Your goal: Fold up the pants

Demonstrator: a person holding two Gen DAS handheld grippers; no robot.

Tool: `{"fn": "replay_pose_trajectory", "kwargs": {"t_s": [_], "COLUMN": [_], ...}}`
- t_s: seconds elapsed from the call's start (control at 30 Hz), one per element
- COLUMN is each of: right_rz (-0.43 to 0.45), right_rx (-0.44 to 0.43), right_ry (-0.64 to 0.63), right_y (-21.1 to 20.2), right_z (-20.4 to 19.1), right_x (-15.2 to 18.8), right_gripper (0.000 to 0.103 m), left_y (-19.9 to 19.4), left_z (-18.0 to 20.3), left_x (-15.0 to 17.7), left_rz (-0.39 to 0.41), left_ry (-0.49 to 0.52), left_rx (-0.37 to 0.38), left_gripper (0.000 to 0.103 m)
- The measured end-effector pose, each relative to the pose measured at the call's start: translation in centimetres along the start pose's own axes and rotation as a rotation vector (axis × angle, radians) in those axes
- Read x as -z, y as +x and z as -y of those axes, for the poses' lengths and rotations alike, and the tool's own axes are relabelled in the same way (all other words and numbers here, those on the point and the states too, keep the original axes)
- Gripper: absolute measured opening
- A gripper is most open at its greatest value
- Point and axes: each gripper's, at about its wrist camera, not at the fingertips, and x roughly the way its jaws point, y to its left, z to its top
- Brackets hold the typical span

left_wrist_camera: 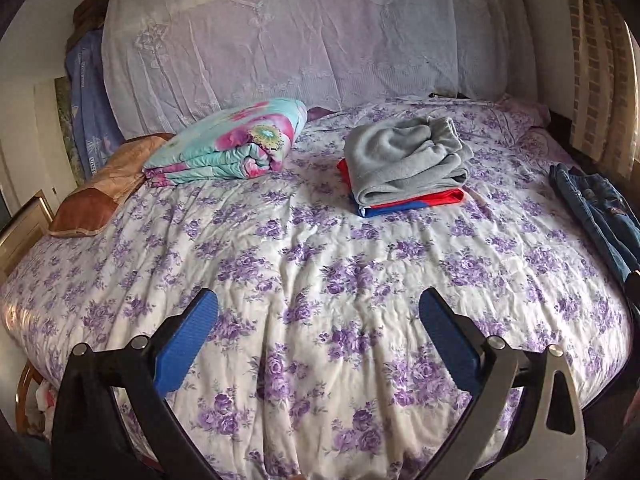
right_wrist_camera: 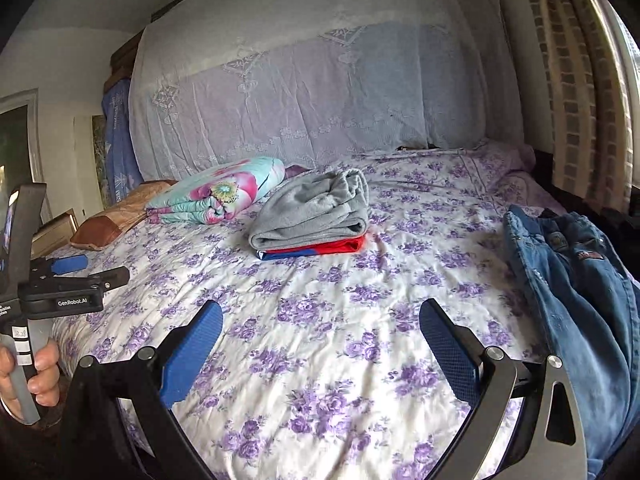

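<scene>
Blue jeans (right_wrist_camera: 576,280) lie crumpled at the right edge of the bed, also seen in the left wrist view (left_wrist_camera: 596,208). Folded grey pants (left_wrist_camera: 408,160) rest on a folded red and blue garment (left_wrist_camera: 412,202) at the middle back of the bed; the stack also shows in the right wrist view (right_wrist_camera: 316,212). My left gripper (left_wrist_camera: 319,312) is open and empty above the floral bedspread (left_wrist_camera: 320,272). My right gripper (right_wrist_camera: 321,316) is open and empty, with the jeans just to its right. The left gripper also shows at the left of the right wrist view (right_wrist_camera: 90,268).
A folded floral quilt (left_wrist_camera: 228,148) and a brown pillow (left_wrist_camera: 104,188) lie at the back left. A lace-covered headboard (left_wrist_camera: 304,40) stands behind the bed. Curtains (right_wrist_camera: 580,92) hang on the right. A picture frame (left_wrist_camera: 20,220) stands left of the bed.
</scene>
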Motion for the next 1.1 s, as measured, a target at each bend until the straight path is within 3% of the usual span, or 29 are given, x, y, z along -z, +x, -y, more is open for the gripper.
{"fn": "replay_pose_trajectory", "kwargs": {"t_s": [0.6, 0.73, 1.1], "right_rz": [-0.005, -0.014, -0.035], "right_rx": [0.001, 0.003, 0.006], "right_ry": [0.018, 0.015, 0.033], "right_y": [-0.3, 0.1, 0.7], "right_z": [0.5, 0.3, 0.7], "right_x": [0.3, 0.4, 0.8], "right_gripper": [0.099, 0.099, 0.099], "left_y": [0.2, 0.2, 0.0], "left_z": [-0.4, -0.6, -0.4], "left_x": [0.4, 0.4, 0.2], "left_rz": [-0.025, -0.003, 0.007], "left_ry": [-0.025, -0.037, -0.011], "left_rx": [0.016, 0.051, -0.013], "left_gripper": [0.098, 0.098, 0.098]}}
